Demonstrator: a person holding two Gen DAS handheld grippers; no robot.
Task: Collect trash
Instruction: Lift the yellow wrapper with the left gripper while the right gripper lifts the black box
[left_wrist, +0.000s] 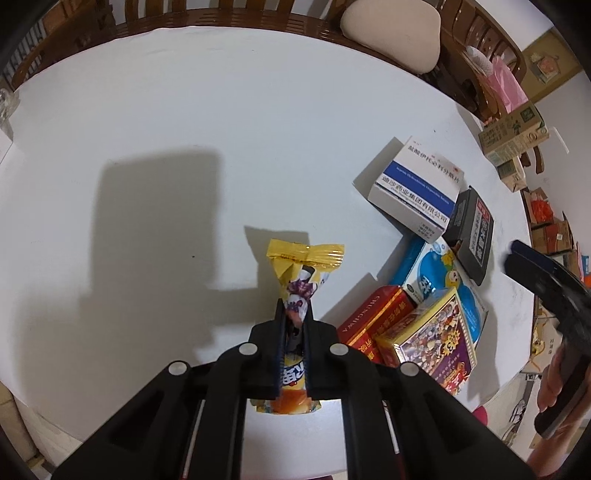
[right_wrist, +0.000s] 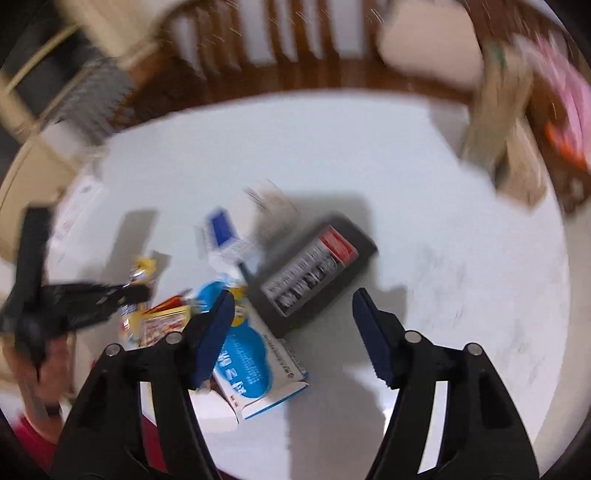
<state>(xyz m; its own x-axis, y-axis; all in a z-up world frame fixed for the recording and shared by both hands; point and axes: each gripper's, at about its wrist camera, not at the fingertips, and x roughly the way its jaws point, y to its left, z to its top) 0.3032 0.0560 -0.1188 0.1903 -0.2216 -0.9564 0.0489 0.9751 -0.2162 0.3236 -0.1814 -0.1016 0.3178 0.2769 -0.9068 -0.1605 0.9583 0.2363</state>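
your left tongs (left_wrist: 294, 314) are clamped tight on a yellow crinkly plastic snack wrapper (left_wrist: 301, 273), its crimped top end sticking out past the tips, the rest pinched between the pads, above the white round bench (left_wrist: 184, 147). your right tongs (right_wrist: 293, 314) stand partly open with nothing between the blue pads; that view is blurred. under and ahead of them sits the trash pile near the bench's right edge as the left wrist view shows it: a white cardboard medicine box with a blue stripe (left_wrist: 417, 188), a dark grey flat box with a red-and-white label (left_wrist: 474, 236) touching it, a blue-and-white cartoon carton (left_wrist: 436, 273) under that one's corner, a red cigarette pack with gold print (left_wrist: 373, 325), and a yellow-edged box with a busy purple picture (left_wrist: 439, 339) lying on top of the blue carton and beside the red pack. in the right wrist view the left blue pad overlaps the blue carton; cannot tell if it touches. brown wooden chairs (left_wrist: 221, 14) ring the far edge of the bench, one with a beige seat cushion (left_wrist: 395, 33).
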